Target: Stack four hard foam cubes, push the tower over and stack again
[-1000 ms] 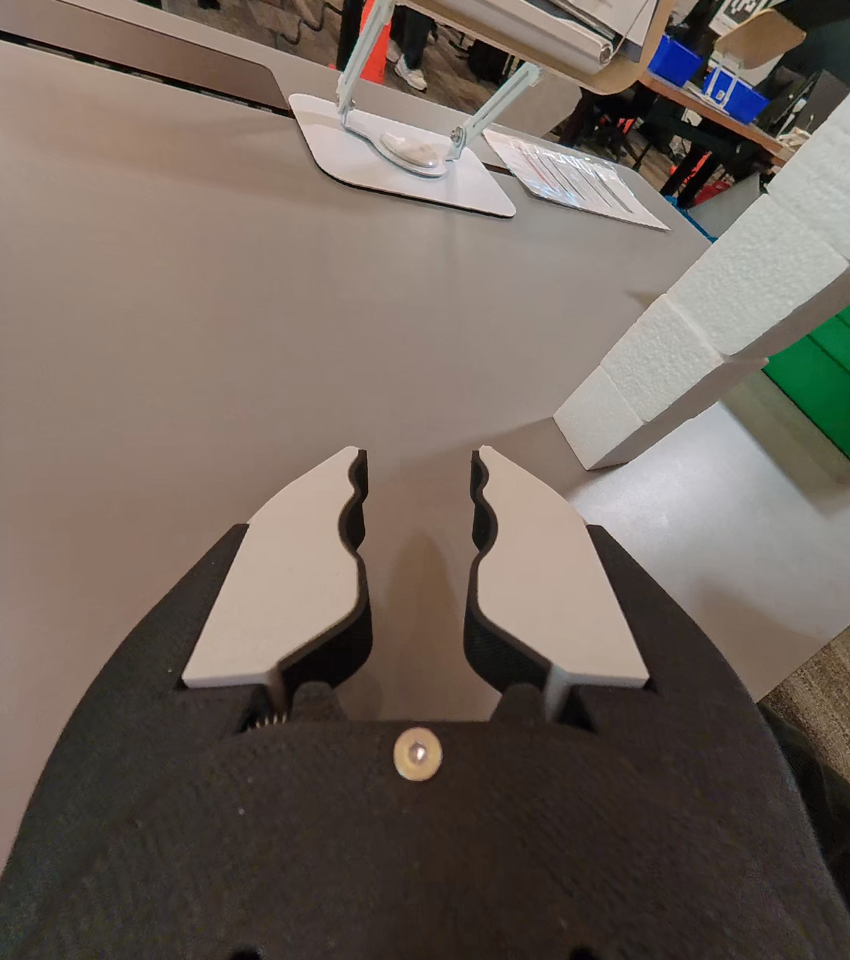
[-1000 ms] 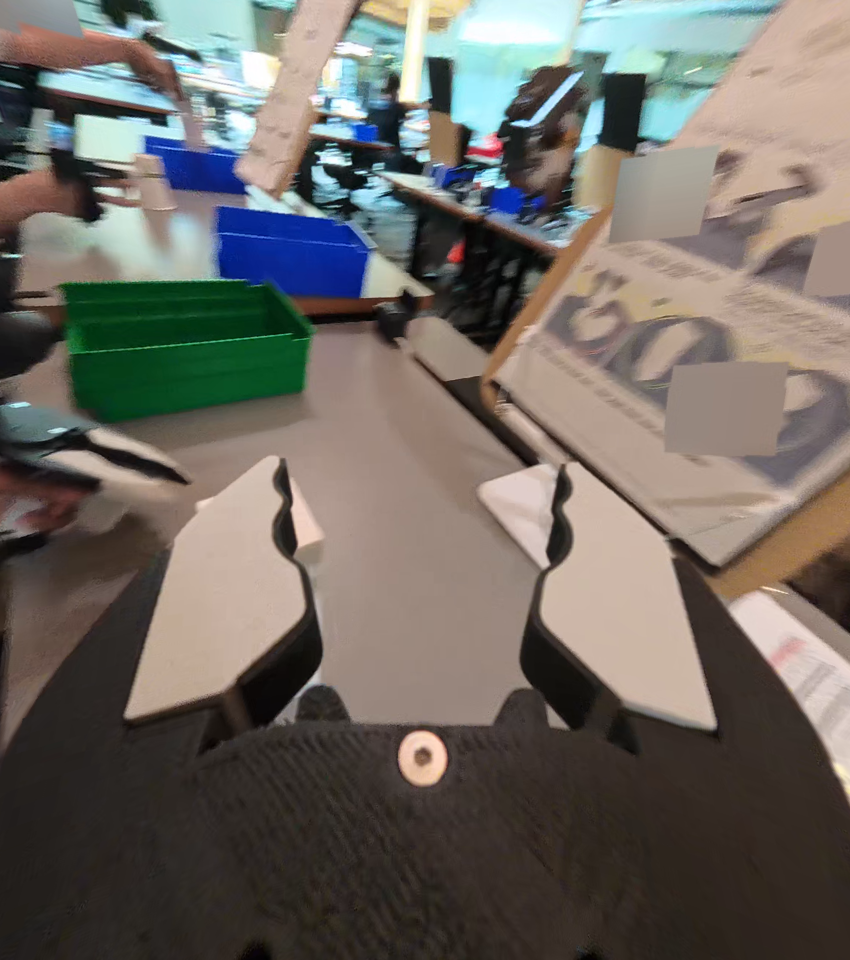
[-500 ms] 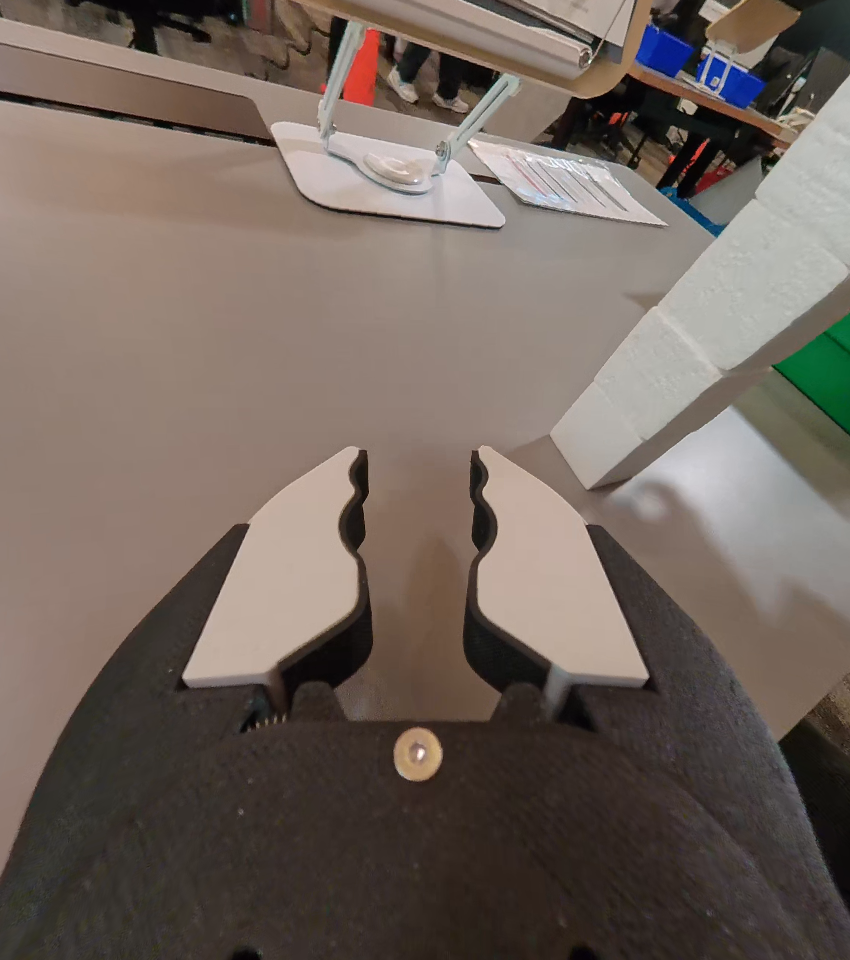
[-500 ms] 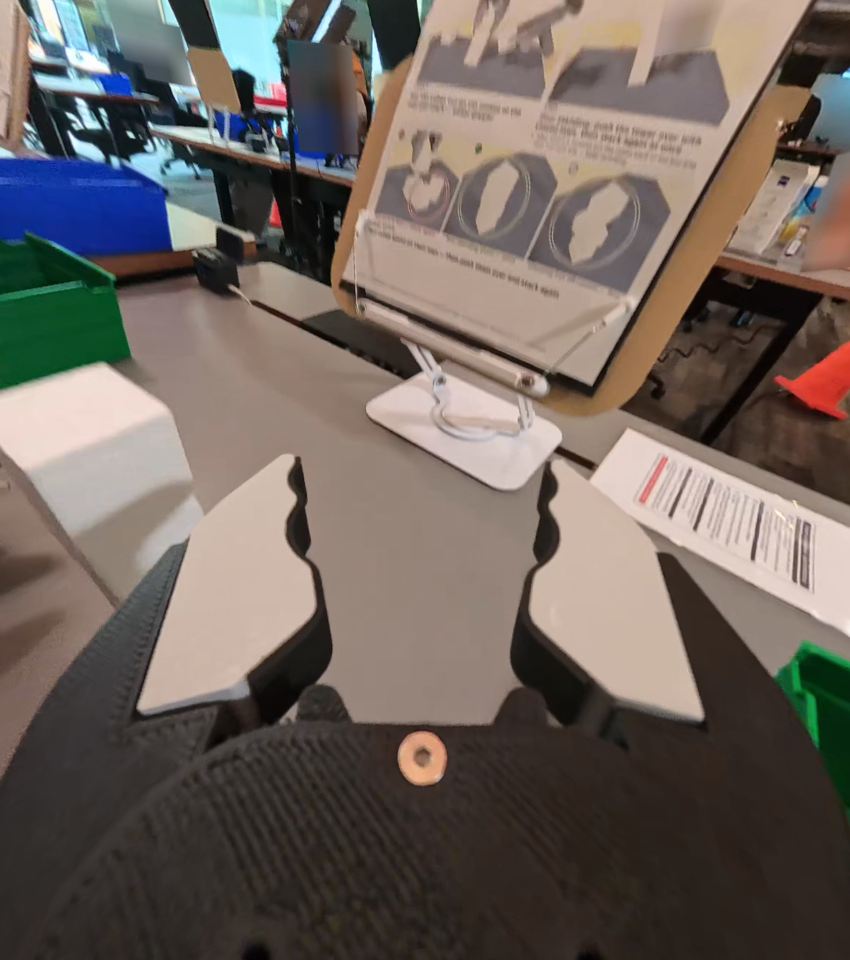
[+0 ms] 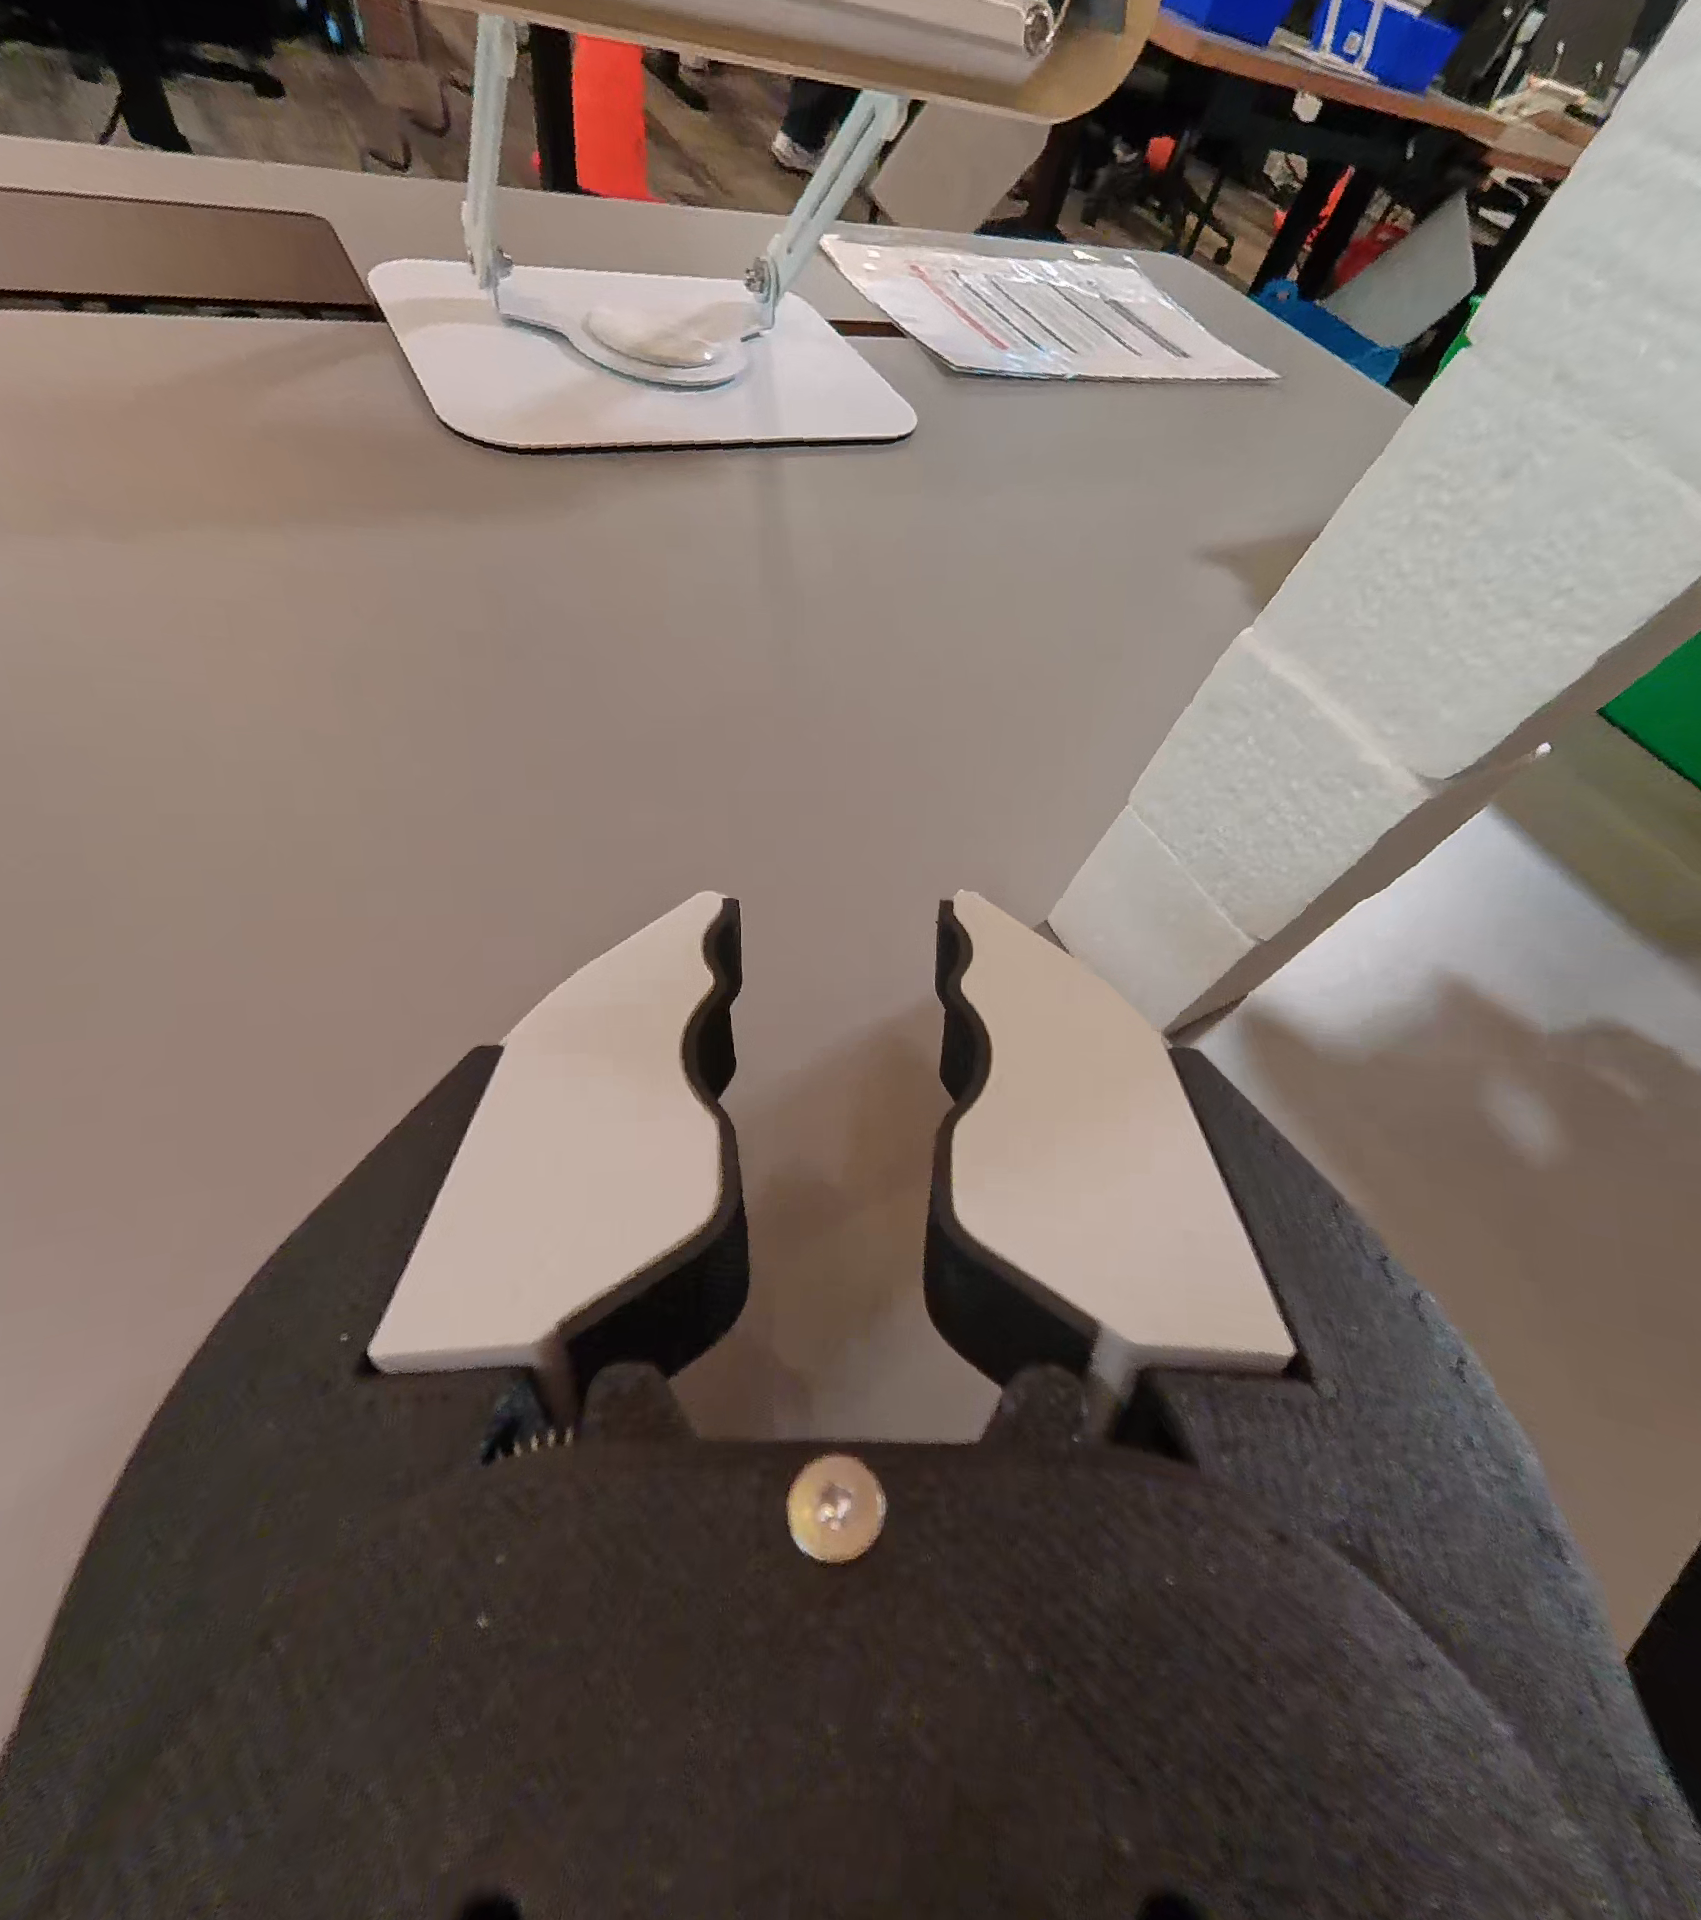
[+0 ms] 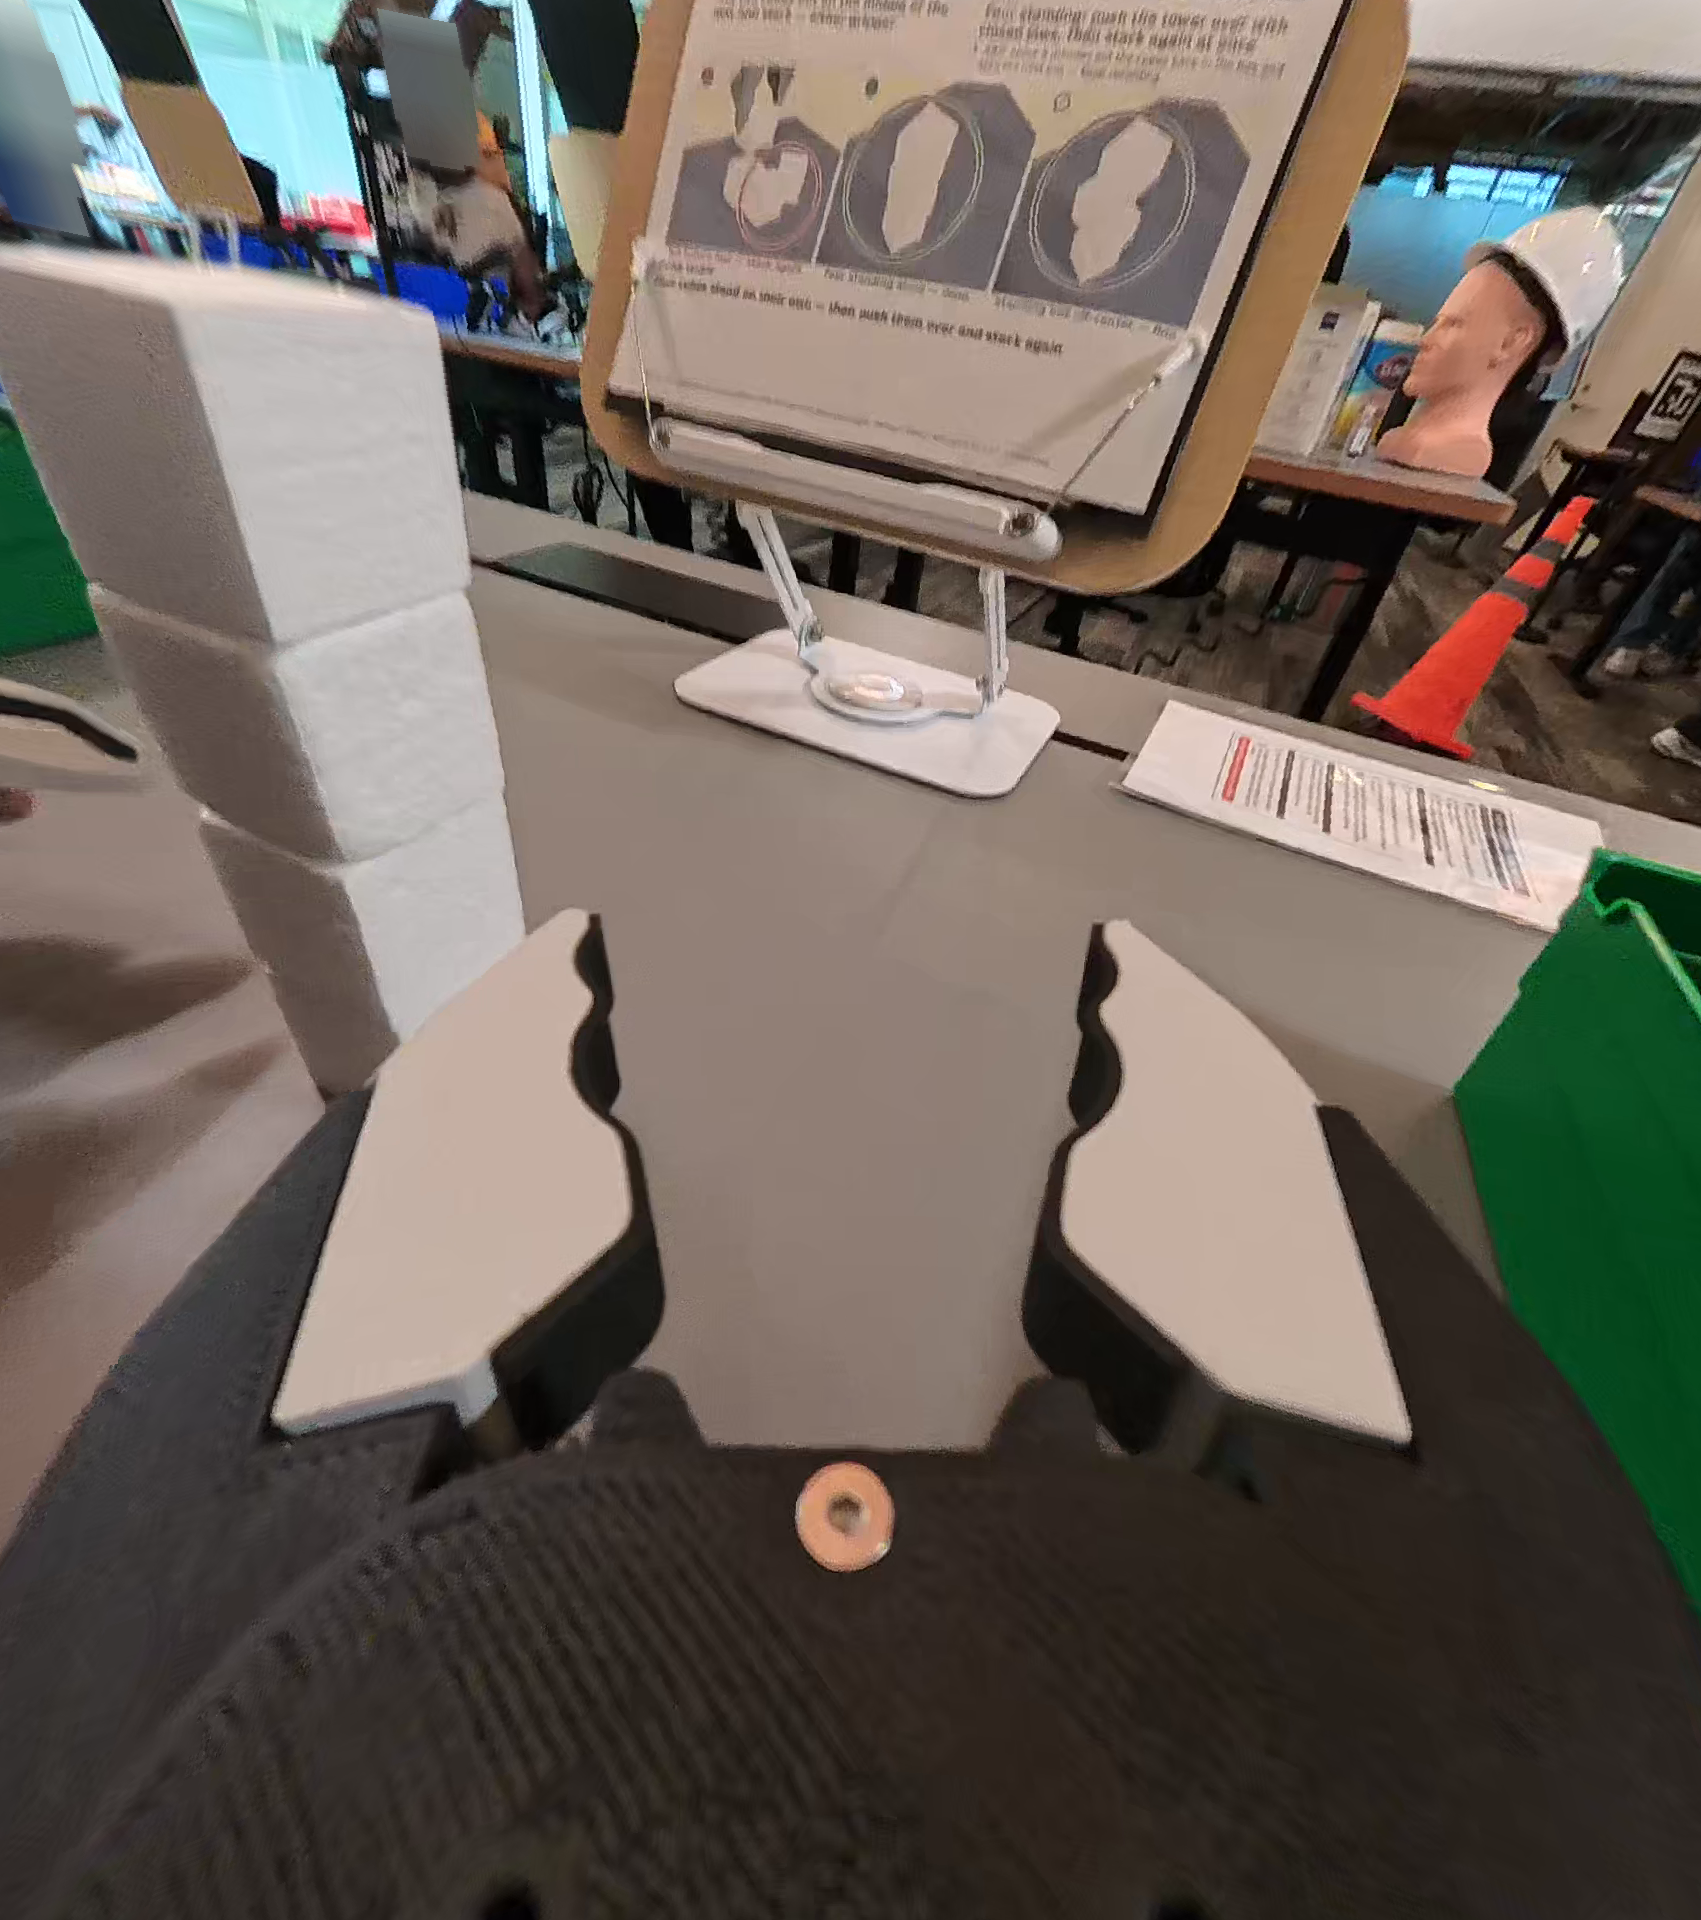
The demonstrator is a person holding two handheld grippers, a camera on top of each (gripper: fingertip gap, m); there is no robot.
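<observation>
Left gripper (image 5: 835, 914) is hovering low over the grey tabletop (image 5: 410, 675), jaws parted by a narrow gap and holding nothing, only bare surface showing between them. Just beside its right fingertip a stack of white foam blocks (image 5: 1428, 582) is standing on the tabletop, looking tilted in this wide-angle view; the fingertip is lying close to the bottom block, but contact cannot be told. Right gripper (image 6: 844, 935) is hanging over the same tabletop (image 6: 825, 914), jaws spread wide and empty. In the right wrist view the foam stack (image 6: 264, 582) is rising upright just left of the left finger, three blocks showing one on another, the top running out of the picture; the lowest block is near the finger, and whether they are touching cannot be told. Beyond both grippers, toward the far edge of the tabletop, a document stand (image 6: 877, 707) is sitting on a flat white base (image 5: 638, 374) and carrying a printed sheet on a tan board (image 6: 981, 208). A printed paper sheet (image 6: 1365, 800) is lying flat to the right of the base, near the far right corner. A green bin (image 6: 1677, 1195) is standing at the right edge, near the right gripper's right finger. Part of the other gripper is showing blurred at the left margin of the right wrist view. An orange cone (image 6: 1469, 644) is standing on the floor beyond the tabletop.
</observation>
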